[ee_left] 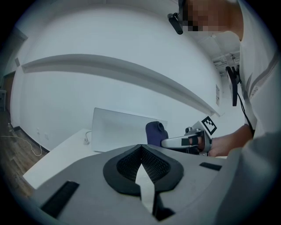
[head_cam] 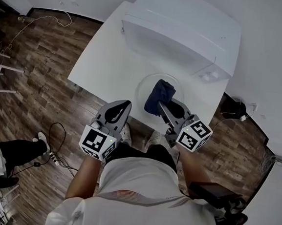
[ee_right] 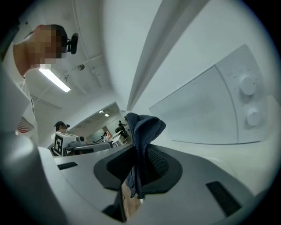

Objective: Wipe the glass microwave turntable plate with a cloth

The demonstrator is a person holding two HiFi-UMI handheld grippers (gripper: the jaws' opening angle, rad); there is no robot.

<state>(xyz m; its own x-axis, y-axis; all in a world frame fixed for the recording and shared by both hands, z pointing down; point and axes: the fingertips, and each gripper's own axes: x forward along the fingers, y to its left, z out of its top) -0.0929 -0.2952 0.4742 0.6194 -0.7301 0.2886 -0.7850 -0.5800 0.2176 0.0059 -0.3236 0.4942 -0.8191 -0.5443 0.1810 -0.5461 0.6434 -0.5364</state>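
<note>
One white tabletop (head_cam: pixel 101 67) stands on a dark wood-plank floor (head_cam: pixel 40 81) between pale walls, with a white microwave (head_cam: pixel 182 32) at its far side. The glass turntable plate (head_cam: pixel 142 85) lies flat on the tabletop just in front of the microwave, near the front edge. The right gripper (head_cam: pixel 161 105) reaches over the plate from the near side, its fingers clamped on a dark blue cloth (head_cam: pixel 160 94). The cloth bunches in thick folds beyond the fingertips, over the plate's middle. The plate is clear and round, showing mostly as a faint rim. The left gripper (head_cam: pixel 124 105) hangs at the tabletop's front edge, just left of the plate and apart from it, its fingers meeting at the tips with nothing between them
</note>
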